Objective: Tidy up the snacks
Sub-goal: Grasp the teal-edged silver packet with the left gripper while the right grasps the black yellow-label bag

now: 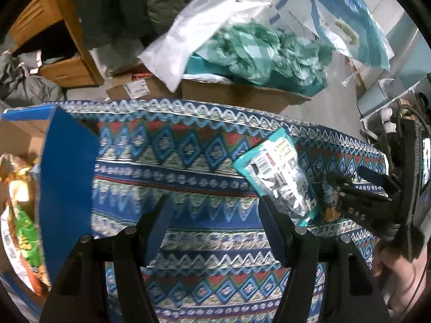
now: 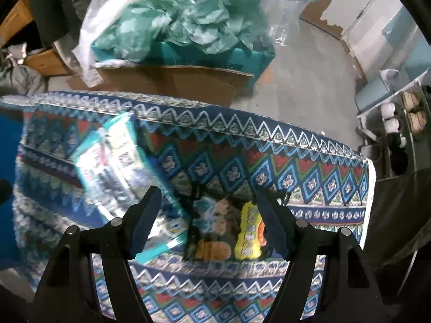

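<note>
A teal and silver snack bag lies on the patterned cloth, just past my left gripper's right finger. My left gripper is open and empty above the cloth. A blue box at the left holds green and orange snack bags. In the right wrist view the same teal bag lies blurred at the left, and a dark snack bag with a yellow pack lies between the fingers. My right gripper is open and empty; it also shows in the left wrist view.
Beyond the cloth's far edge stand cardboard boxes with teal paper and white plastic. Wooden furniture is at the far left. A shelf with cups stands at the right. The grey floor lies behind.
</note>
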The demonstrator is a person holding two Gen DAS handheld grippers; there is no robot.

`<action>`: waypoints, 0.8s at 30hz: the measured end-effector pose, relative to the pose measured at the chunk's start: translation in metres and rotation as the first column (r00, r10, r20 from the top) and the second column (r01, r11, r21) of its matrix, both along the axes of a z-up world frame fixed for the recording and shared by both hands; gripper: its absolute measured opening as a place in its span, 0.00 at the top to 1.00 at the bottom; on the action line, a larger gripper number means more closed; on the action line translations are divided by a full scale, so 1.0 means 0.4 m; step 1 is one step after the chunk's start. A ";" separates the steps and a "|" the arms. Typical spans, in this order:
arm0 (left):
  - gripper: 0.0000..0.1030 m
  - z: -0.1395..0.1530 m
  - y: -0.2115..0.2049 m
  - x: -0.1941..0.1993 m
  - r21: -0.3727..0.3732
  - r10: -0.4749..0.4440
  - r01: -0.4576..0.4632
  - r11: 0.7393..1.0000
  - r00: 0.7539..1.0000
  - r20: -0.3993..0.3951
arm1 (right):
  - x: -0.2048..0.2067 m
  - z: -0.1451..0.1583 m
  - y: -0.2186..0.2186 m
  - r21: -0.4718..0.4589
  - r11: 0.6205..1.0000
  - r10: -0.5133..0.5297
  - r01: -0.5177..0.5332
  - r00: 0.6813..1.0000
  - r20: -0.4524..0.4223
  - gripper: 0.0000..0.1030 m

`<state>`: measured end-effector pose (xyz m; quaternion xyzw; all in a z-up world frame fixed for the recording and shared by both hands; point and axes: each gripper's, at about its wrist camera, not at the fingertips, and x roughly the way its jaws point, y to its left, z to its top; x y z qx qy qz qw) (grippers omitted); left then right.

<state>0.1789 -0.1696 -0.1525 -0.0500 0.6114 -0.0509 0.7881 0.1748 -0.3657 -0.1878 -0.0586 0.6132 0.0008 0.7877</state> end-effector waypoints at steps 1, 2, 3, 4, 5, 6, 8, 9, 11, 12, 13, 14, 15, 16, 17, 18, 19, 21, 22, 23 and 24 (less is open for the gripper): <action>0.35 -0.007 -0.011 0.006 0.000 -0.002 0.002 1.000 1.000 -0.001 | 0.004 -0.010 -0.002 -0.013 1.000 0.003 -0.003 1.000 0.001 0.28; 0.35 -0.015 -0.021 0.010 0.000 -0.005 0.005 1.000 1.000 -0.002 | 0.008 -0.020 -0.004 -0.023 1.000 0.003 -0.003 1.000 -0.001 0.28; 0.35 -0.026 -0.034 0.014 0.001 -0.007 0.007 1.000 1.000 -0.003 | 0.012 -0.032 -0.005 -0.032 0.999 0.004 -0.004 1.000 -0.006 0.28; 0.35 -0.033 -0.039 0.018 0.005 -0.009 0.009 1.000 1.000 -0.005 | 0.014 -0.040 -0.005 -0.037 0.999 0.005 -0.005 1.000 -0.009 0.28; 0.35 -0.047 -0.047 0.023 0.015 -0.010 0.011 1.000 1.000 -0.011 | 0.016 -0.045 -0.006 -0.043 0.999 0.007 -0.007 1.000 -0.007 0.28; 0.35 -0.055 -0.050 0.025 0.020 -0.010 0.010 1.000 1.000 -0.014 | 0.018 -0.049 -0.005 -0.051 0.999 0.008 -0.009 1.000 -0.003 0.28; 0.35 -0.076 -0.056 0.033 0.030 -0.001 0.002 1.000 1.000 -0.029 | 0.023 -0.061 -0.007 -0.062 0.998 0.010 -0.010 1.000 0.002 0.28; 0.35 -0.086 -0.056 0.036 0.032 0.005 -0.004 0.999 0.999 -0.037 | 0.025 -0.067 -0.008 -0.064 0.998 0.009 -0.009 1.000 -0.001 0.28; 0.35 -0.103 -0.054 0.041 0.033 0.017 -0.015 0.999 0.998 -0.054 | 0.029 -0.083 -0.012 -0.073 0.997 0.008 -0.009 1.000 -0.006 0.28; 0.35 -0.108 -0.052 0.042 0.031 0.019 -0.017 0.999 0.998 -0.059 | 0.030 -0.091 -0.013 -0.078 0.997 0.011 -0.012 1.000 -0.011 0.28; 0.35 -0.113 -0.051 0.043 0.031 0.020 -0.018 0.999 0.998 -0.063 | 0.030 -0.100 -0.013 -0.086 0.996 0.016 -0.017 1.000 -0.018 0.28; 0.35 -0.117 -0.050 0.042 0.032 0.020 -0.018 0.999 0.997 -0.069 | 0.029 -0.109 -0.011 -0.092 0.995 0.020 -0.023 0.999 -0.026 0.28; 0.35 -0.119 -0.049 0.041 0.033 0.020 -0.018 0.999 0.997 -0.070 | 0.026 -0.118 -0.010 -0.096 0.995 0.027 -0.030 0.999 -0.036 0.28; 0.35 -0.121 -0.048 0.040 0.034 0.019 -0.017 0.999 0.997 -0.071 | 0.021 -0.127 -0.006 -0.101 0.994 0.034 -0.038 0.998 -0.046 0.28; 0.35 -0.123 -0.046 0.038 0.038 0.019 -0.017 0.999 0.997 -0.072 | 0.017 -0.131 -0.002 -0.107 0.993 0.040 -0.045 0.998 -0.049 0.28; 0.35 -0.124 -0.043 0.037 0.038 0.020 -0.017 0.999 0.997 -0.073 | 0.013 -0.130 0.002 -0.110 0.993 0.045 -0.050 0.998 -0.041 0.28; 0.35 -0.126 -0.039 0.034 0.038 0.020 -0.017 0.999 0.997 -0.076 | 0.008 -0.133 0.007 -0.096 0.994 0.051 -0.056 0.997 -0.051 0.28; 0.35 -0.132 -0.034 0.032 0.036 0.023 -0.020 0.999 0.996 -0.084 | -0.003 -0.136 0.015 -0.069 0.995 0.060 -0.065 0.996 -0.070 0.28; 0.35 -0.133 -0.029 0.028 0.035 0.024 -0.021 0.999 0.996 -0.088 | -0.010 -0.137 0.022 -0.061 0.996 0.063 -0.068 0.995 -0.075 0.28; 0.35 -0.134 -0.025 0.024 0.033 0.027 -0.024 0.999 0.995 -0.093 | -0.017 -0.138 0.029 -0.052 0.996 0.068 -0.073 0.994 -0.083 0.28; 0.35 -0.135 -0.020 0.018 0.033 0.028 -0.025 0.999 0.995 -0.096 | -0.025 -0.139 0.038 -0.042 0.996 0.078 -0.083 0.992 -0.097 0.28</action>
